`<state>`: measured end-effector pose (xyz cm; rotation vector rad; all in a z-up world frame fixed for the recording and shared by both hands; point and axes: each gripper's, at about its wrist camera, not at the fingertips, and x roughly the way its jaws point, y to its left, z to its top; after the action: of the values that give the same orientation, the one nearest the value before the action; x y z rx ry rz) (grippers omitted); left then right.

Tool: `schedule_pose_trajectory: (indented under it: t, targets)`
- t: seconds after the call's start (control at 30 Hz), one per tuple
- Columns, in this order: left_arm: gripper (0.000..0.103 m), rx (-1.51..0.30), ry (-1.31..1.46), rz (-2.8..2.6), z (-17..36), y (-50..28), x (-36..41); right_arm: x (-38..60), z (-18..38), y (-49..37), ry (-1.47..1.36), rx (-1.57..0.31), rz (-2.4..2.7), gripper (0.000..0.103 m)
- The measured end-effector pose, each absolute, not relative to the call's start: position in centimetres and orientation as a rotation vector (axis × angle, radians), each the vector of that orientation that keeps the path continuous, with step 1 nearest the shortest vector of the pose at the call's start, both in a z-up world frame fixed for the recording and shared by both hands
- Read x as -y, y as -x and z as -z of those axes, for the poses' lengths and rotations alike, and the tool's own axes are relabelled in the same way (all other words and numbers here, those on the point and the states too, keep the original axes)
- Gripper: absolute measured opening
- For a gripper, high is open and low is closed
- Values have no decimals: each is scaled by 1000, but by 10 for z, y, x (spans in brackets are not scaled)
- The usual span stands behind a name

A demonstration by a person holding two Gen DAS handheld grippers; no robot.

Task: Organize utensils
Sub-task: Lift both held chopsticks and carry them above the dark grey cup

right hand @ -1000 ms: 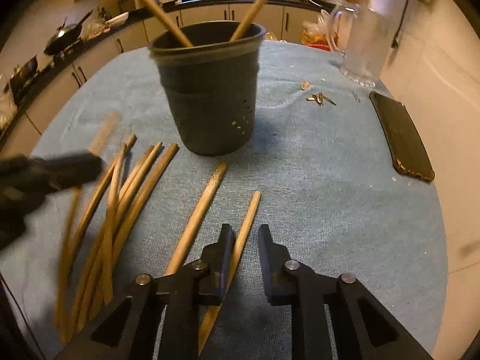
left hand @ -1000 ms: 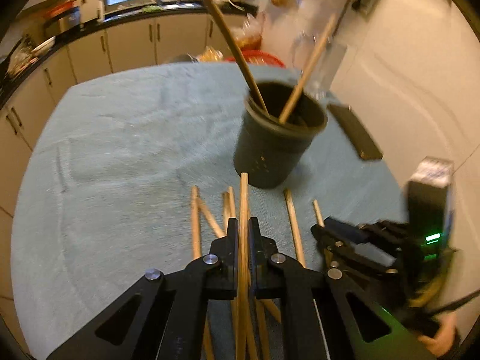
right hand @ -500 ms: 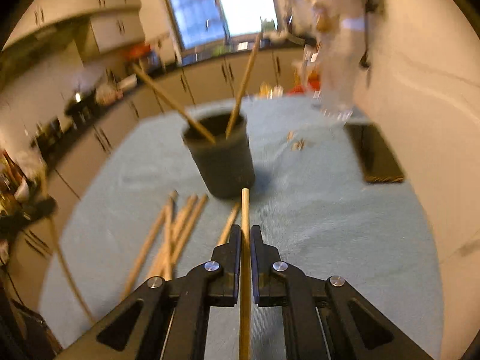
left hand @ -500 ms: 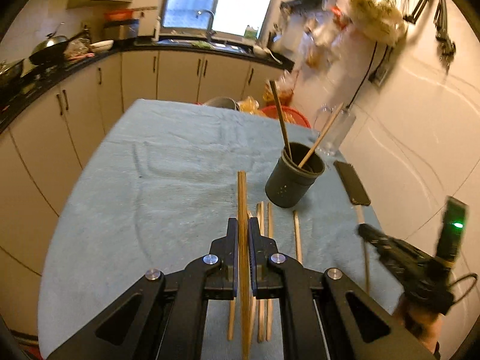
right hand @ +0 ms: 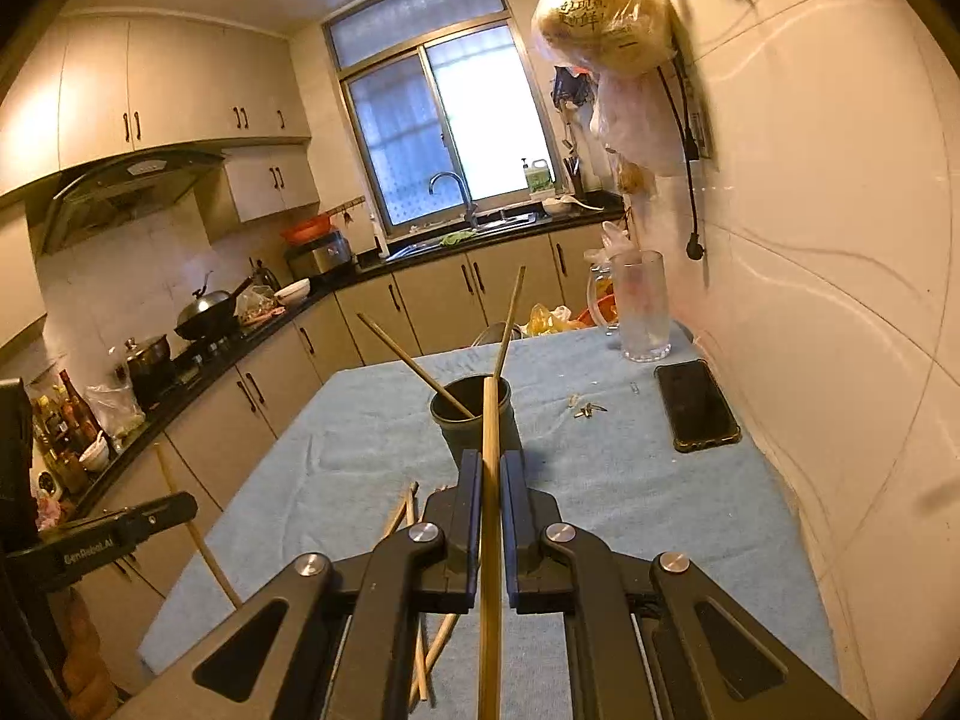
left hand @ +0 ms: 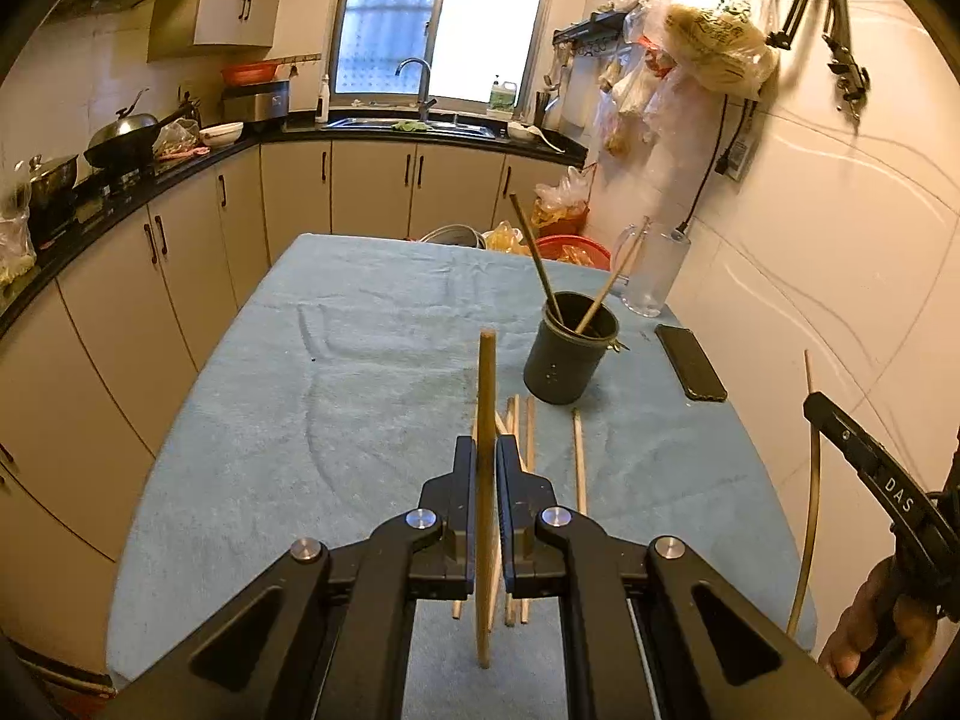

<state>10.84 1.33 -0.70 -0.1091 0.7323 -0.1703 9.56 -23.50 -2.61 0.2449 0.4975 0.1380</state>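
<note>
Left wrist view, grip: left gripper (left hand: 487, 468) is clenched on one chopstick (left hand: 486, 396), which runs forward between the jaws with its tip above the blue tablecloth (left hand: 360, 360)
Left wrist view, task things: dark holder cup (left hand: 567, 357) stands ahead and to the right with two sticks already in it; loose chopsticks (left hand: 522, 426) lie on the cloth in front of it
Left wrist view, other hand: right gripper (left hand: 807, 405) shows at the right edge, holding a thin stick
Right wrist view, grip: right gripper (right hand: 491, 480) is clamped on its own chopstick (right hand: 491, 420), whose tip lines up with the cup (right hand: 471, 414)
Right wrist view, doing it well: tilt each tip down over the rim before letting go, one hand at a time, clear of the leaning sticks
Change since a second ago: both grippers were low over the pile, the right one's jaws apart around a stick; both are now lifted, right one closed on it
</note>
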Motion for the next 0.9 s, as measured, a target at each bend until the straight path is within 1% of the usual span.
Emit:
schedule_pose_trajectory:
  t: [0.33, 0.5, 0.53, 0.6, 0.73, 0.83, 0.87, 0.9]
  targets:
    - [6, -752, 107, 151, 12, -106, -13, 246, 29, -85, -273, -492, -147, 7]
    - [6, -810, 143, 195, 23, -132, -20, 250, 35, -91, -281, -512, -155, 7]
    - [10, -832, 151, 189, 28, -140, -23, 250, 37, -93, -285, -520, -157, 7]
    - [13, -901, 174, 164, 47, -166, -31, 253, 41, -97, -296, -537, -161, 7]
    - [13, -1029, 184, 110, 89, -213, -40, 254, 47, -103, -302, -542, -154, 7]
    - [14, -1082, 181, 108, 109, -230, -37, 254, 47, -108, -298, -547, -158, 7]
    - [15, -1097, 175, 106, 114, -236, -34, 254, 48, -110, -303, -548, -158, 7]
    - [24, -1111, 167, 115, 120, -242, -30, 254, 48, -112, -305, -551, -162, 7]
